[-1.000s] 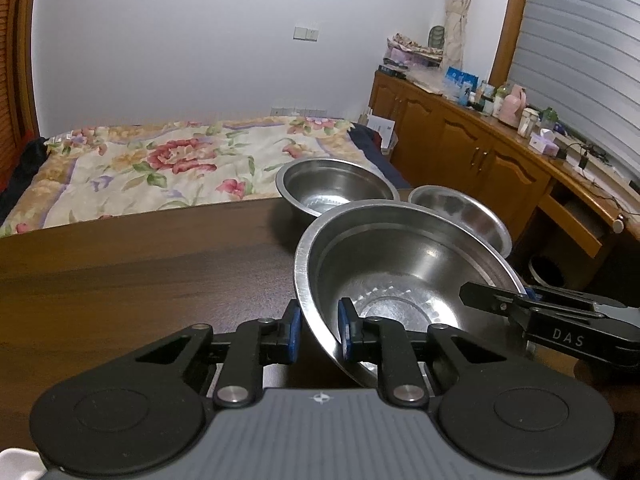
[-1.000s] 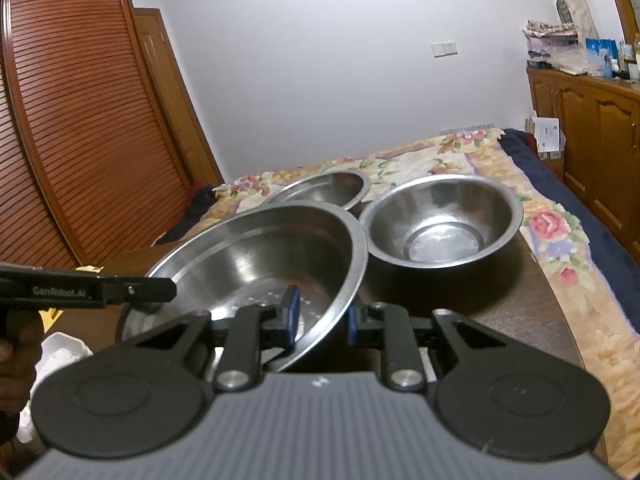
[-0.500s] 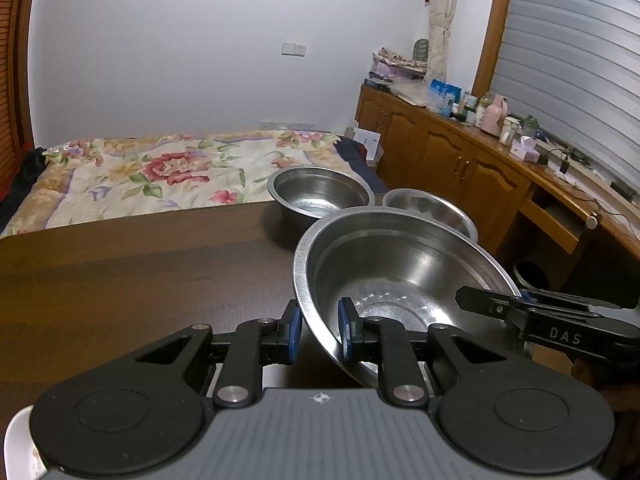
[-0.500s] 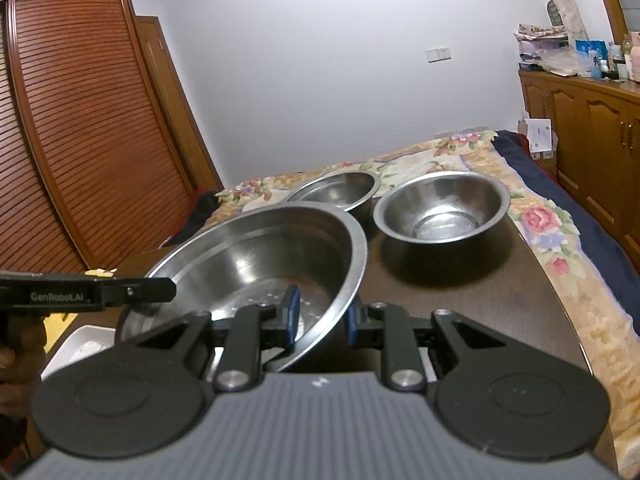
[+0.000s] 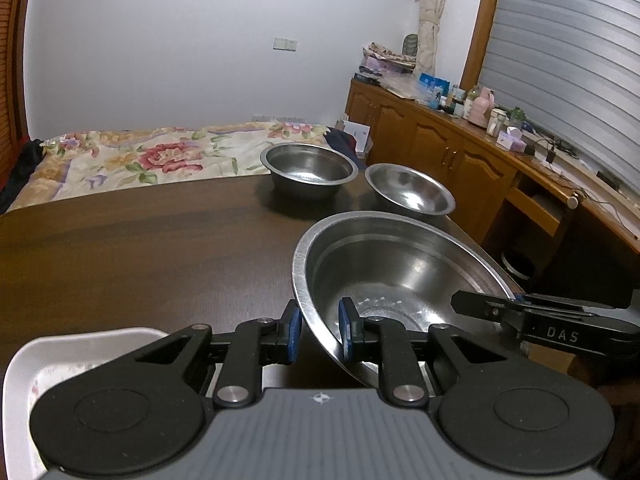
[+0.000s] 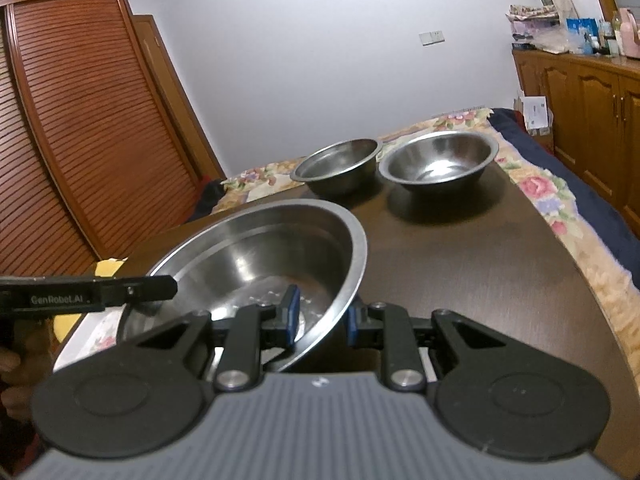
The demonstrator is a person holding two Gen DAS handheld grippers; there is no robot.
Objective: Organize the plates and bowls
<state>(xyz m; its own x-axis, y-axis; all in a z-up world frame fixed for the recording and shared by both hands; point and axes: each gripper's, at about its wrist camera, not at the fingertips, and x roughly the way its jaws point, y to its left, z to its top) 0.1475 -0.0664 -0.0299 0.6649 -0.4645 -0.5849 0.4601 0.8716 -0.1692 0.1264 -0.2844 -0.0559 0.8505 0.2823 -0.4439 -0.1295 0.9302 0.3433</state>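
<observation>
Left wrist view: the left gripper (image 5: pixel 319 330) is clenched on the near left rim of the big steel bowl (image 5: pixel 400 276), one blue pad (image 5: pixel 294 330) outside the wall & one inside. The big bowl is tilted, at the near right of the dark wood table (image 5: pixel 140 256). The right gripper (image 5: pixel 480 306) comes in from the right w/ its tip at the bowl's right rim; can't tell its grip from here. 2 small steel bowls sit at the far end of the table: the left small bowl (image 5: pixel 309 168) & the right small bowl (image 5: pixel 410 190), close but apart. A white tray (image 5: pixel 52 354) shows at the near left corner. A flowery bed (image 5: pixel 140 156) is past the table. Right wrist view: the right gripper (image 6: pixel 319 320) is clamped on the near right rim of the big steel bowl (image 6: pixel 256 248), w/ the wall between its blue pads (image 6: pixel 292 316). The left gripper (image 6: pixel 160 290) pokes in from the left at the bowl's left rim. The left small bowl (image 6: pixel 338 164) & the right small bowl (image 6: pixel 438 160) sit far off on the table (image 6: pixel 460 264), well apart from the big one. The white tray (image 6: pixel 92 330) peeks out under the big bowl's left side.
</observation>
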